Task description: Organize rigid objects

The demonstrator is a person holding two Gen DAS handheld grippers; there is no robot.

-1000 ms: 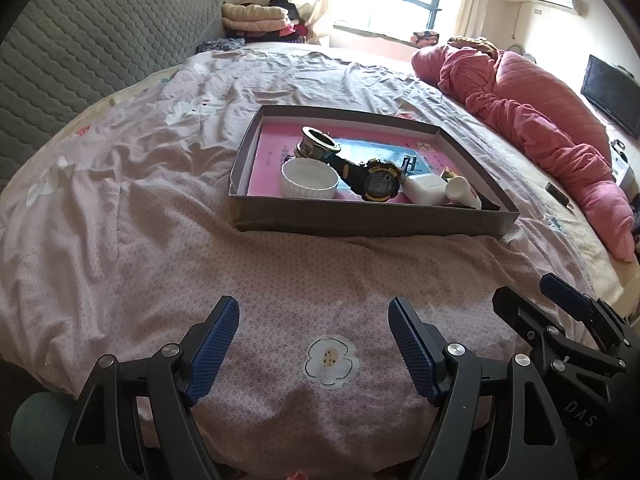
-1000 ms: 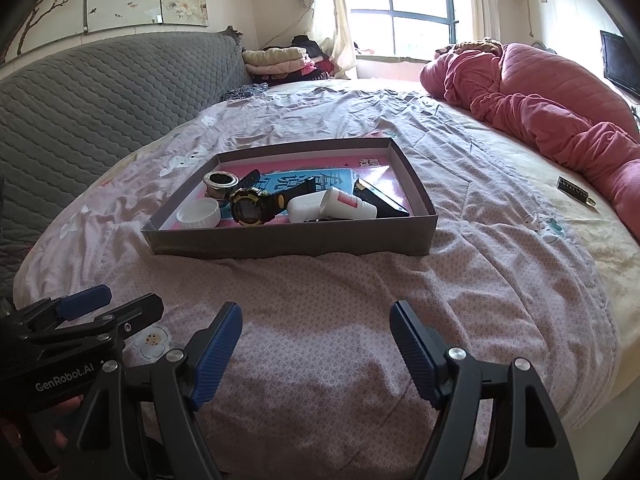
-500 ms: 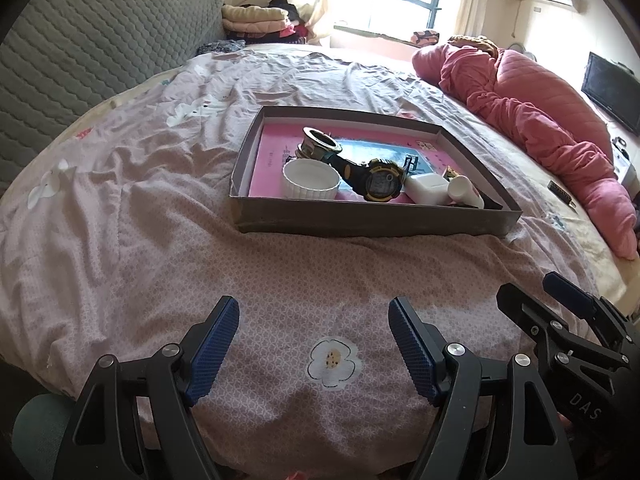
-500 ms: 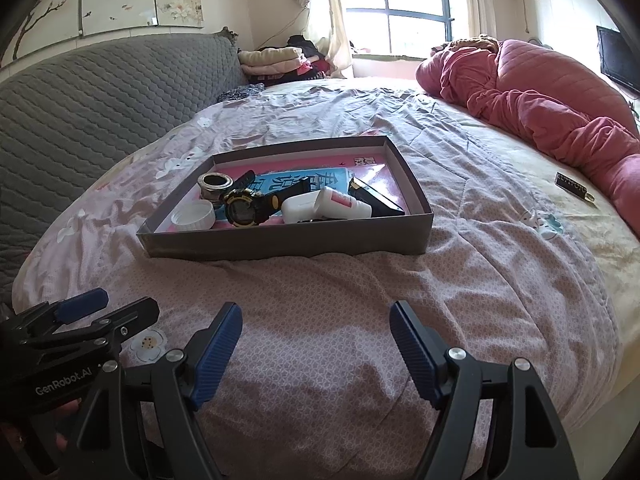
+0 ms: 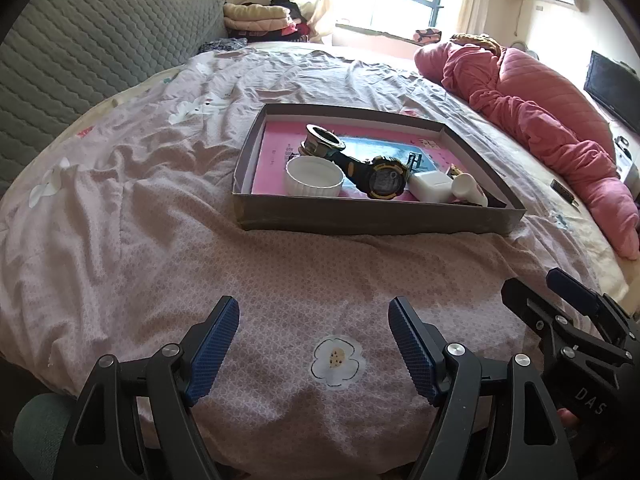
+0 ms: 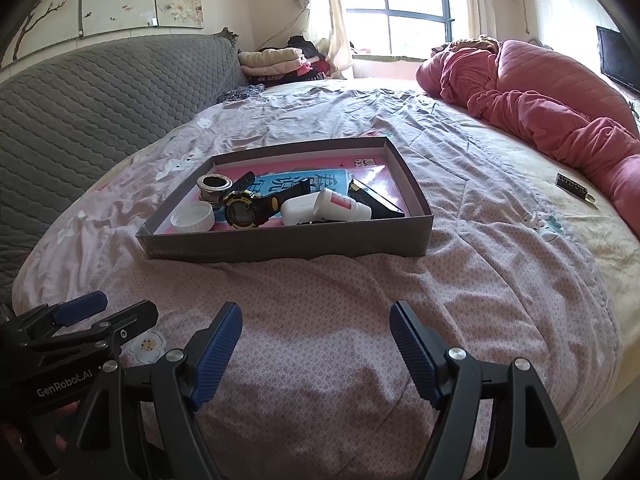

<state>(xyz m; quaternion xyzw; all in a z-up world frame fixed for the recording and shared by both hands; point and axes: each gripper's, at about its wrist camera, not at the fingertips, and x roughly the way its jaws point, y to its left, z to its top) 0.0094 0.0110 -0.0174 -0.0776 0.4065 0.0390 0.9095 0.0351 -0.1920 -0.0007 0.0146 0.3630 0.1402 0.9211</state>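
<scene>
A shallow grey box (image 5: 372,218) (image 6: 288,242) with a pink floor rests on the bed. Inside lie a white ribbed lid (image 5: 314,176) (image 6: 193,218), a metal ring (image 5: 322,140) (image 6: 215,185), a black and yellow watch (image 5: 382,180) (image 6: 244,210), a white charger block (image 5: 432,186), a white bottle (image 6: 332,210) and a flat black item (image 6: 374,200). My left gripper (image 5: 314,344) hovers open over the sheet, well short of the box. My right gripper (image 6: 316,346) is likewise open and holds nothing, beside the left one.
A pink quilt (image 5: 552,128) (image 6: 552,108) is heaped along the bed's right side. A small dark bar-shaped object (image 6: 572,188) lies on the sheet near it. A grey padded headboard (image 6: 100,96) stands at the left, folded clothes (image 6: 276,62) by the window.
Both views have drifted slightly; the box sits a little farther away in the right wrist view. Both grippers stay open and nothing in the box has moved.
</scene>
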